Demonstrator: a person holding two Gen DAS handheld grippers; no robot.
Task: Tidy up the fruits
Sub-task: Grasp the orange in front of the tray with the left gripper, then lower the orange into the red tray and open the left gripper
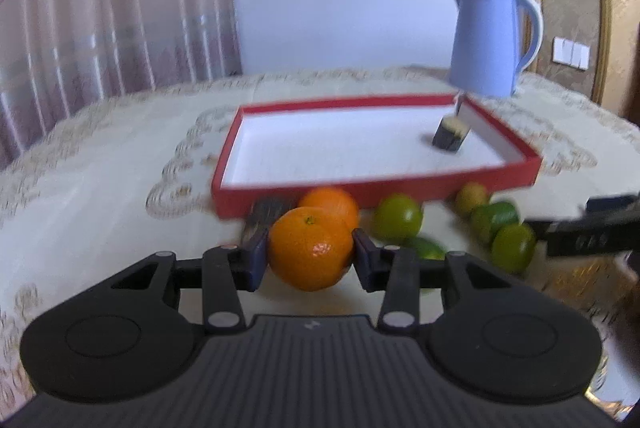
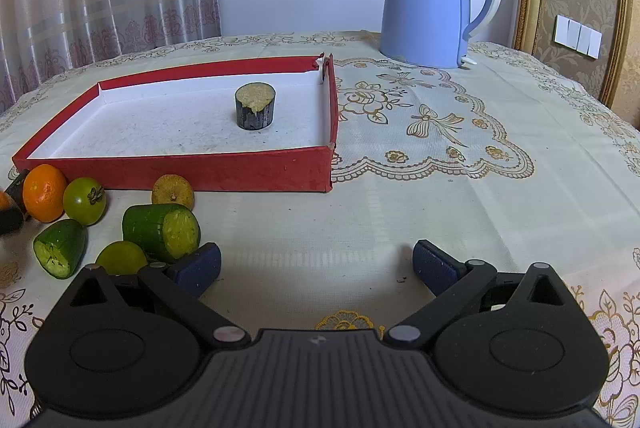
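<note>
The step in hand looks like the pick-up: the left gripper (image 1: 310, 254) has its jaws closed on an orange (image 1: 310, 252) that sits just in front of the tray's (image 1: 400, 188) near wall, beside a second orange (image 1: 332, 202). Next comes a lift clear of that wall and a carry over the white floor. The orange is near round, with no real long axis; its stem dimple faces up (slightly tipped back). The right gripper (image 2: 316, 268) hangs with jaws wide and empty over bare worktop (image 2: 400, 208).
</note>
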